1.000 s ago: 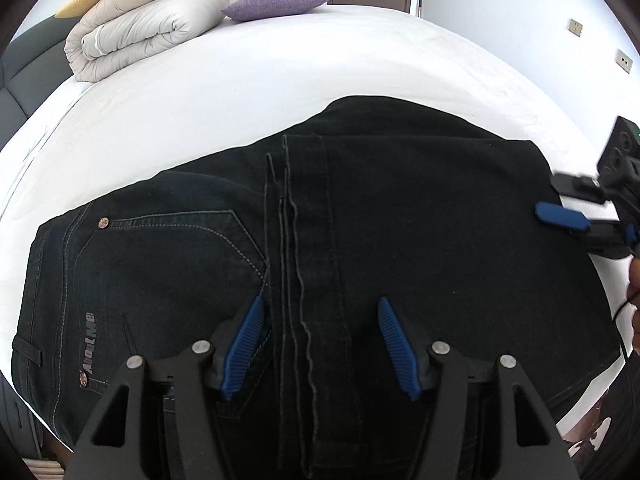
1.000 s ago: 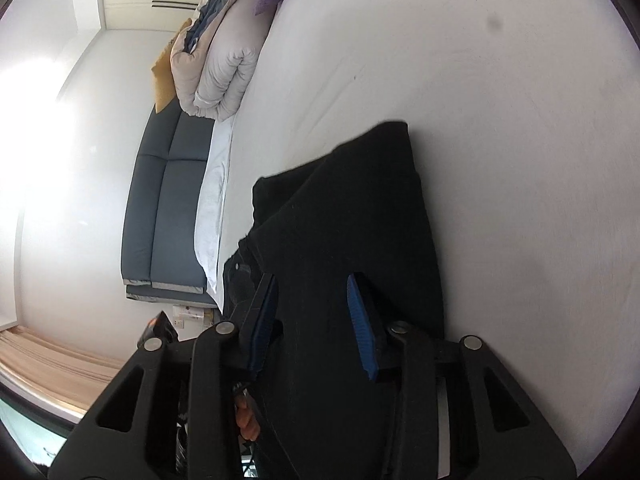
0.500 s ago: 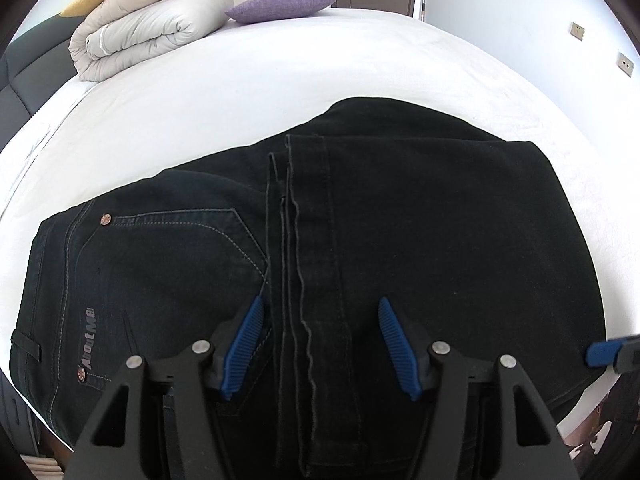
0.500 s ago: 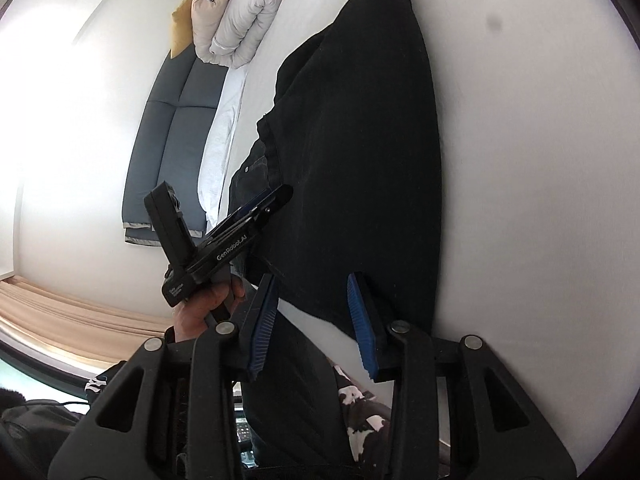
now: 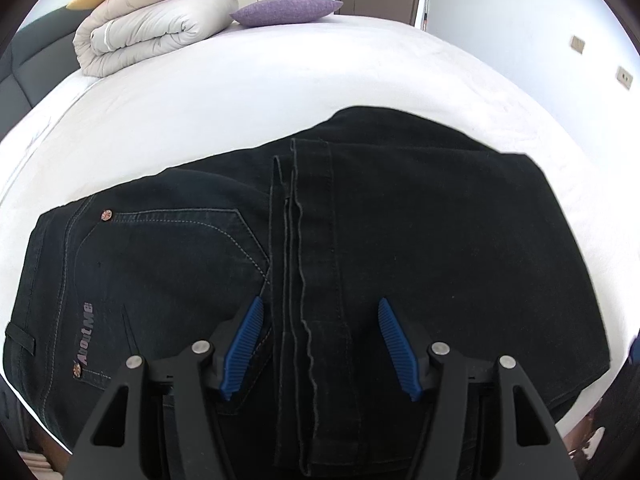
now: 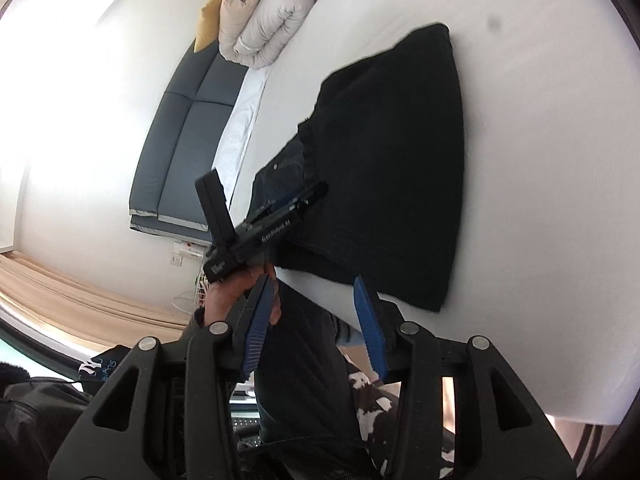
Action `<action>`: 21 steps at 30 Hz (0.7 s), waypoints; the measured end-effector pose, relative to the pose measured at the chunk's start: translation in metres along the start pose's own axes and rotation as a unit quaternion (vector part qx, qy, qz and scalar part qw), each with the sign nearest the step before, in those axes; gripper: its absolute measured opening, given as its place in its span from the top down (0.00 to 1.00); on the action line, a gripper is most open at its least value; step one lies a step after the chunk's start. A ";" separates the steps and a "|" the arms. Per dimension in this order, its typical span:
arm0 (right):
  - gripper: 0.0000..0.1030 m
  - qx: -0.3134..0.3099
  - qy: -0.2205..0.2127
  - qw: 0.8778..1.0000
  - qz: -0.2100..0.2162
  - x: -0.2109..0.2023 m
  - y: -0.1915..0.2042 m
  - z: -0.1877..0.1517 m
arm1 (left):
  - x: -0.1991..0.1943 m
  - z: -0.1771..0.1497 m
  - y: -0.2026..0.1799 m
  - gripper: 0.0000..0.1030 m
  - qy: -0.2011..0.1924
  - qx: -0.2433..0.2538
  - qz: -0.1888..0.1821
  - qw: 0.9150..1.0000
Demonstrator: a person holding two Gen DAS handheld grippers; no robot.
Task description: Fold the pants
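Observation:
Dark jeans (image 5: 400, 240) lie folded on the white bed (image 5: 280, 80), legs laid over the seat, with the hem seam (image 5: 300, 240) running down the middle and a back pocket (image 5: 168, 256) at left. My left gripper (image 5: 320, 340) is open and empty, hovering just above the jeans near the bed's front edge. In the right wrist view the jeans (image 6: 392, 160) lie ahead and my right gripper (image 6: 312, 320) is open and empty, off the bed's edge. The left gripper (image 6: 272, 224) shows there, held in a hand over the jeans.
A rolled beige duvet (image 5: 152, 32) and a purple pillow (image 5: 284, 10) sit at the far end of the bed. A grey sofa (image 6: 188, 136) stands along the wall beyond the bed. The person's legs (image 6: 304, 368) are below the right gripper.
My right gripper has pulled back off the jeans past the bed's edge and left the left wrist view. The left gripper has barely moved. The jeans lie still.

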State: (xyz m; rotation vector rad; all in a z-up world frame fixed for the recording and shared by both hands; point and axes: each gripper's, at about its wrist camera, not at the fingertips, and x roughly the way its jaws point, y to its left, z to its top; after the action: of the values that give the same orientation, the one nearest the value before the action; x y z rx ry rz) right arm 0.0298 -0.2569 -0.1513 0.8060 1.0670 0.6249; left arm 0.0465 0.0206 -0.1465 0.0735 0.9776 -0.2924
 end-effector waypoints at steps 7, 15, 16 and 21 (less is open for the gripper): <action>0.43 -0.001 -0.009 0.999 0.034 0.046 0.022 0.052 | -0.071 -0.029 0.071 0.04 -0.102 -0.172 -0.119 0.973; 0.45 0.027 0.033 0.999 0.031 0.110 0.016 0.077 | -0.121 -0.097 0.210 0.00 -0.194 -0.407 -0.151 0.880; 0.50 0.028 0.037 0.999 0.029 0.117 0.017 0.078 | -0.118 -0.107 0.224 0.00 -0.194 -0.435 -0.156 0.865; 0.67 0.010 0.061 0.998 0.016 0.152 0.025 0.082 | -0.094 -0.143 0.259 0.01 -0.180 -0.516 -0.176 0.819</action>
State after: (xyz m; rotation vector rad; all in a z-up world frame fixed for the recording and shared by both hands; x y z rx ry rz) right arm 0.1599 -0.1460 -0.1877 0.8121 1.1761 0.6983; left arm -0.0463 0.3162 -0.1674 -1.1364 0.6549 -0.0715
